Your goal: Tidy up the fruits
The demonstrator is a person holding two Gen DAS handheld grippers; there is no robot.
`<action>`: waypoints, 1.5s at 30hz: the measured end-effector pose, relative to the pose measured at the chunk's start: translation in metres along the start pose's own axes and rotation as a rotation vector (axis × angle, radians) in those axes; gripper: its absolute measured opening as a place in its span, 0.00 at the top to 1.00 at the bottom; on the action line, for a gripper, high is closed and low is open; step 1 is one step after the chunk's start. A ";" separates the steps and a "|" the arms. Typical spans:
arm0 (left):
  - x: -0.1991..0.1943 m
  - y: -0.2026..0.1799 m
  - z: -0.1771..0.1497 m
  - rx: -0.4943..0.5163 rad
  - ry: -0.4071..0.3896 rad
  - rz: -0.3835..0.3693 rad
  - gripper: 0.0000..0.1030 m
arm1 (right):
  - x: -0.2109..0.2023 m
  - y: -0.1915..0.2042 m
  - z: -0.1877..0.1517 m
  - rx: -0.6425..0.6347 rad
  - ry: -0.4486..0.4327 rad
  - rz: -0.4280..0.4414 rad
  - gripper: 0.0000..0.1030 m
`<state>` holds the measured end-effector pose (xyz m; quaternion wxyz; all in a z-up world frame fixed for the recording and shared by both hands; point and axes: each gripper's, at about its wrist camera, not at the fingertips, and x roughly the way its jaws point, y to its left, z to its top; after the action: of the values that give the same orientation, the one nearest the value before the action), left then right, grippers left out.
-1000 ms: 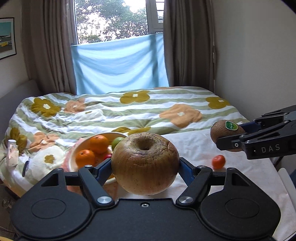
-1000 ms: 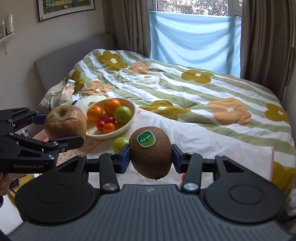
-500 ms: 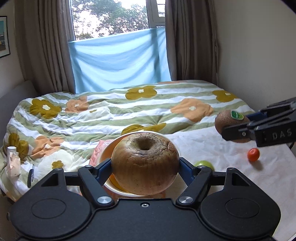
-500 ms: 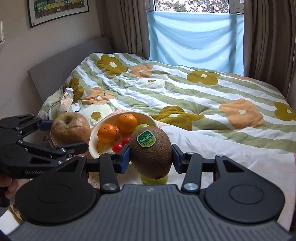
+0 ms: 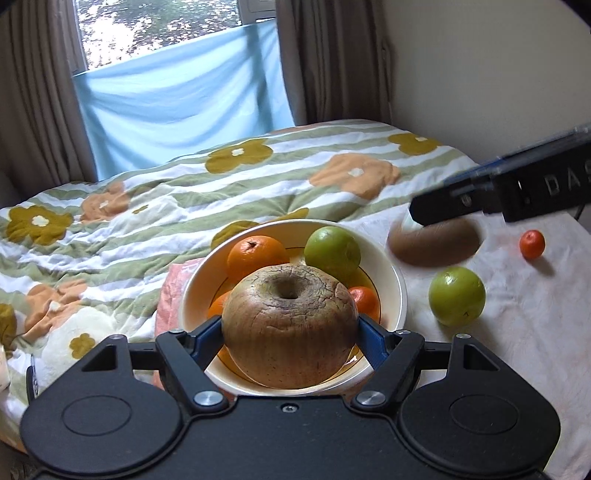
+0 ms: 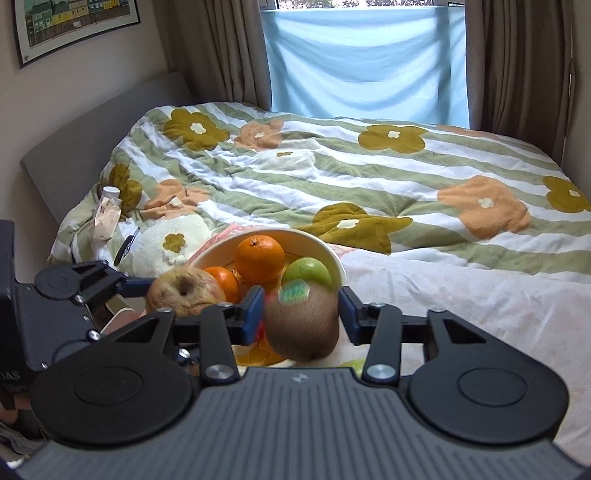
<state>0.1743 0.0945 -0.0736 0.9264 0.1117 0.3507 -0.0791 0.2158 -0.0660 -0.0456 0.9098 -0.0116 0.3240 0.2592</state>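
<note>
this is a bedroom in a home. a bed [image 6: 369, 177] fills most of both views, covered by a quilt [image 5: 177, 192] with green and white stripes and large yellow and orange flowers. at the top of the frame a window [image 5: 155, 29] looks onto trees, its lower part hung with a light blue cloth [image 6: 362, 59] between brown curtains [image 6: 517, 66]. a framed picture [image 6: 74, 26] hangs on the plain wall at the upper left of the right wrist view, above a grey headboard [image 6: 92, 136].

Clamped wrinkled apple [image 5: 290, 323], blurred kiwi [image 6: 303, 325] over bowl [image 5: 397, 291]
</note>
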 end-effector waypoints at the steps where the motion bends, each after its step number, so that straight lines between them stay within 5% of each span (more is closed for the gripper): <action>1: 0.003 -0.001 -0.001 0.012 0.001 -0.007 0.23 | 0.002 0.001 0.001 0.002 -0.008 -0.002 0.49; 15: 0.013 0.007 -0.008 0.003 0.021 -0.039 0.23 | 0.002 -0.027 -0.020 0.075 0.037 -0.111 0.49; 26: 0.018 0.003 -0.005 0.024 0.010 -0.036 0.22 | 0.002 -0.021 -0.029 0.078 0.056 -0.116 0.48; 28: 0.018 0.003 -0.004 0.029 0.019 -0.034 0.20 | 0.000 -0.019 -0.029 0.076 0.049 -0.122 0.44; 31: 0.005 0.003 -0.001 0.050 -0.032 -0.015 0.00 | -0.005 -0.017 -0.027 0.079 0.043 -0.127 0.37; 34: -0.006 0.005 0.004 0.053 -0.054 -0.005 0.00 | -0.013 -0.016 -0.029 0.092 0.037 -0.136 0.22; 45: -0.043 0.015 0.001 -0.015 -0.078 0.022 0.00 | -0.024 -0.004 -0.055 0.119 0.105 -0.142 0.22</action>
<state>0.1469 0.1116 -0.0417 0.9411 0.1052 0.3134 -0.0705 0.1699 -0.0914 -0.0759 0.9067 0.0062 0.3844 0.1736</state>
